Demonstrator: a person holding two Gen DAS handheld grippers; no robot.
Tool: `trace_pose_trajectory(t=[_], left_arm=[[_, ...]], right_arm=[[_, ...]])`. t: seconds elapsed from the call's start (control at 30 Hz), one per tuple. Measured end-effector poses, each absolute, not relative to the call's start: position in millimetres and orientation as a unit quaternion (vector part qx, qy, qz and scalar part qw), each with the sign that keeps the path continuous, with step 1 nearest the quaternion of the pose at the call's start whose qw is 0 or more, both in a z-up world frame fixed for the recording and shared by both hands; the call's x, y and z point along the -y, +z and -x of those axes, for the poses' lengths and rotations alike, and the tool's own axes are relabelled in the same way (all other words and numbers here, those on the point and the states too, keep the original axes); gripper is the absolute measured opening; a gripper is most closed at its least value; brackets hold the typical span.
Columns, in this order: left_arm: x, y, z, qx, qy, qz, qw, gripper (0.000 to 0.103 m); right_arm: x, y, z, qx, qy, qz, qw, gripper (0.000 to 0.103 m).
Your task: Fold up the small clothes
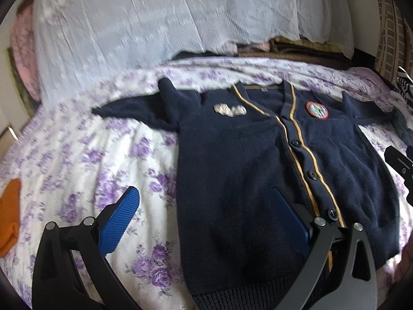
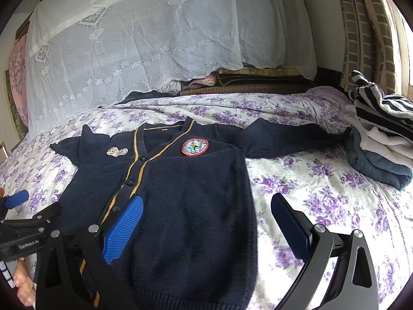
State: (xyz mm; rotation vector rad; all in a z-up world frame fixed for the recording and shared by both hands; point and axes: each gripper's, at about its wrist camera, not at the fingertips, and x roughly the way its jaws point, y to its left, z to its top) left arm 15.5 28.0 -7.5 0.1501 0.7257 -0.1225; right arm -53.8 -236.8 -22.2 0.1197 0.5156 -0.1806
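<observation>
Navy knit is our landmark: one cardigan (image 2: 175, 193) lies flat and face-up on the floral bedsheet (image 2: 322, 193), buttoned, both sleeves spread outward. We read this as the start of the fold, with no fold made yet.

Left of the cardigan, one orange cloth (image 1: 10, 214) lies at the sheet's edge. Next, the left gripper (image 1: 204, 222) hovers over the cardigan's lower left half, fingers wide apart and holding nothing; one pad is off the cardigan's left side over the sheet, the other over the knit beside the button placket. We cannot tell whether either touches.

On the cardigan we count two chest patches: one pale patch (image 2: 117, 151) left of the placket and one round badge (image 2: 195, 147) right of it.

The right gripper (image 2: 209, 222) spans the cardigan's lower right edge, fingers likewise spread and empty. Right of the cardigan, one pile of clothes (image 2: 382, 139) sits near the sleeve end.

Next move, in our judgement: each gripper closes on a sleeve or side edge and carries it inward toward the placket.
</observation>
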Motion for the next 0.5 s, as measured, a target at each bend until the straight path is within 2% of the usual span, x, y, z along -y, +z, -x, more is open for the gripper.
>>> trace_pose_trajectory(t=[0.23,0.5], left_arm=[[-61,-6,-80,-0.417,-0.062,-0.072,0.904,0.099],[-114,-21,-212,-0.488,-0.059,0.070,0.868,0.099]], right_arm=[[279,-20,37,-0.276,-0.089,-0.051,0.956,0.100],[361,-24,12,-0.280,-0.081,-0.129,0.948,0.100]])
